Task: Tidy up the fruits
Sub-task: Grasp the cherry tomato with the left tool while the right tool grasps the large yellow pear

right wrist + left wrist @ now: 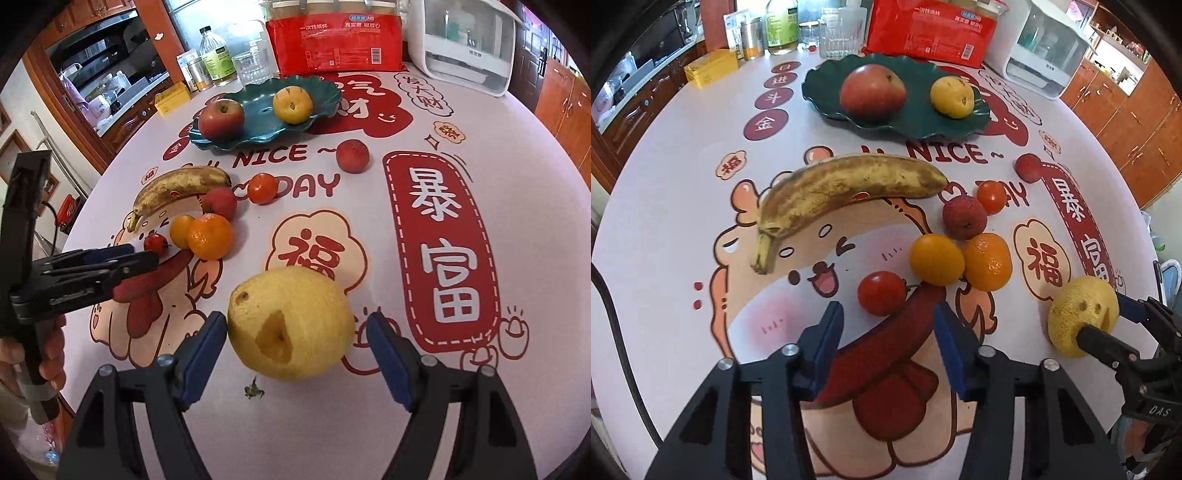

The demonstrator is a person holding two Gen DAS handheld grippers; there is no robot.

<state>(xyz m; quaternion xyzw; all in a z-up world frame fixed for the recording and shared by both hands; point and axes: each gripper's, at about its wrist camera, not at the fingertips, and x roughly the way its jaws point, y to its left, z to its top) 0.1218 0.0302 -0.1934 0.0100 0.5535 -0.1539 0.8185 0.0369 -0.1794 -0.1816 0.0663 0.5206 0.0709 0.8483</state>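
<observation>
Your fruit lay scattered over the printed table [369, 424]. On the left was a brown-spotted banana [846, 184], stem toward you. Right of it sat a cluster: a small tomato [882, 293], a yellow-orange citrus [936, 259] touching a mandarin [988, 260], a dimpled red fruit [964, 217] and a second tomato [991, 196] behind them. A red fruit [352, 156] stood apart to the right. Farther back, the green plate [258, 133] held an apple [221, 119] at its left and a yellow pear [292, 104] at its right.

You held the left gripper [888, 343] low over the table with its jaws apart and holding nothing, the small tomato just ahead of the gap. Your right gripper [295, 341] was spread wide around a big yellow pear [291, 321], dark bruise toward the camera; the left pad [201, 350] was just beside the skin, the right pad well off it. A small stem scrap [254, 391] lay just under the pear.

Right of the pear the table was bare print up to its edge. At the far edge stood bottles, a red package [334, 40] and a white appliance [465, 40].
</observation>
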